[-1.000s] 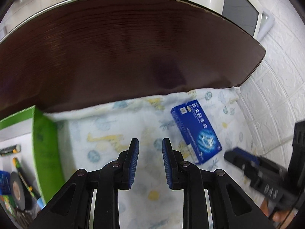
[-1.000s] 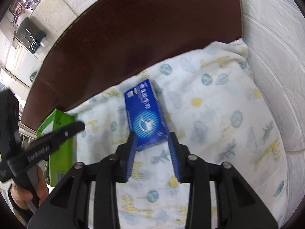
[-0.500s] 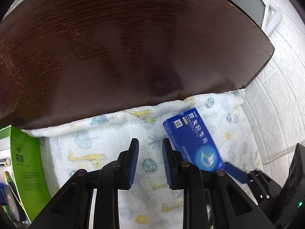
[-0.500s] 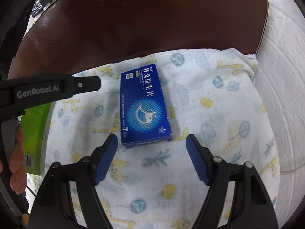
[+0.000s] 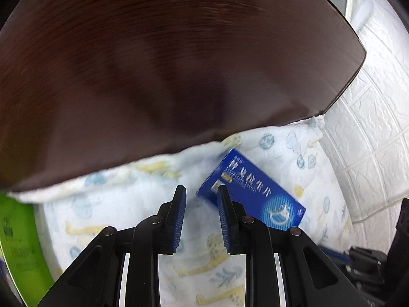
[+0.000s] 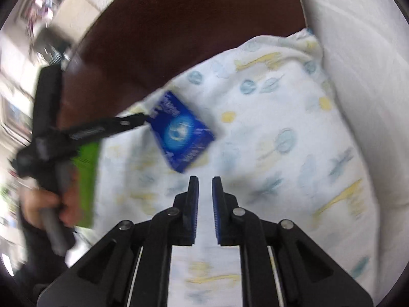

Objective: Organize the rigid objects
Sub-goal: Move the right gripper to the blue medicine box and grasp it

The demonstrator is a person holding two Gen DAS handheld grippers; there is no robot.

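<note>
Blue box (image 6: 182, 133) flat on printed cloth (image 6: 281, 128), 11 o'clock of right tongs (image 6: 205, 179); both tongs nearly closed, empty; left tongs (image 5: 200, 189) beside box, maybe nudging

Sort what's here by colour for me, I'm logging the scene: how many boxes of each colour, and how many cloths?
Blue boxes: 1, the blue medicine box lying on the cloth.
Green boxes: 1, the green box at the cloth's left edge.
Printed cloths: 1, the white animal-print cloth.
Total: 3
</note>
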